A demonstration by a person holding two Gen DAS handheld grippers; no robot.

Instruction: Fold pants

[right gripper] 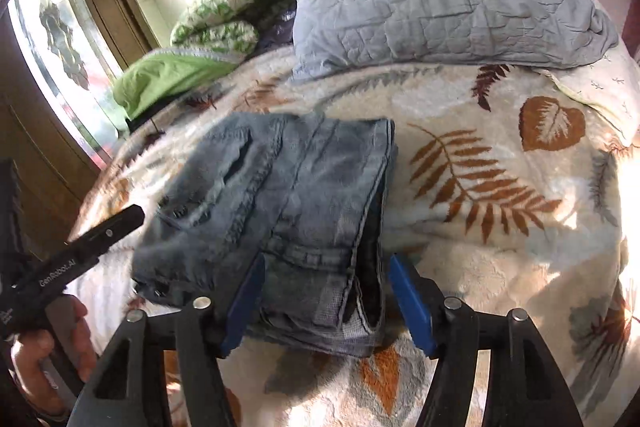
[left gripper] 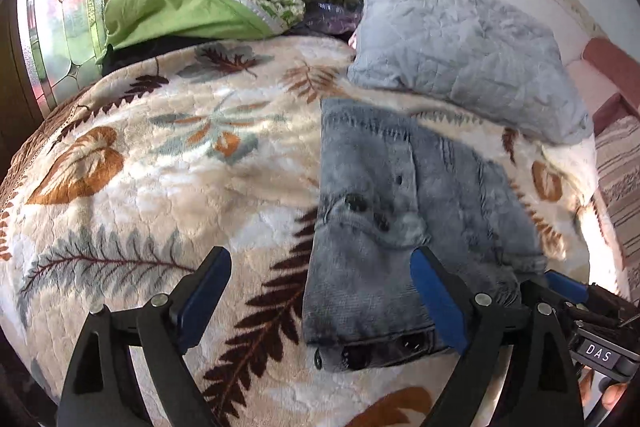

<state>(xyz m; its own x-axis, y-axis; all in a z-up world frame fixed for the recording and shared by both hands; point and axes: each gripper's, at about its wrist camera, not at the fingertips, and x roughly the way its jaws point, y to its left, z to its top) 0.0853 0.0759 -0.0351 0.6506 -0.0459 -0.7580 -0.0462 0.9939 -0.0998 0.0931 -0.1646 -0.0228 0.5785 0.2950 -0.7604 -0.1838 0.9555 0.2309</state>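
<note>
Both the left gripper (left gripper: 320, 301) and right gripper (right gripper: 326, 301) are gaping, gripping nothing, straddling the folded pants (right gripper: 280, 211) mid-frame; they should be lifting clear without snagging denim.

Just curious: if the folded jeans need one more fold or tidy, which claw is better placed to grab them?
Probably the right claw: it stands open astride the near edge of the folded jeans. The left claw is open mostly over the leaf-print blanket.
</note>
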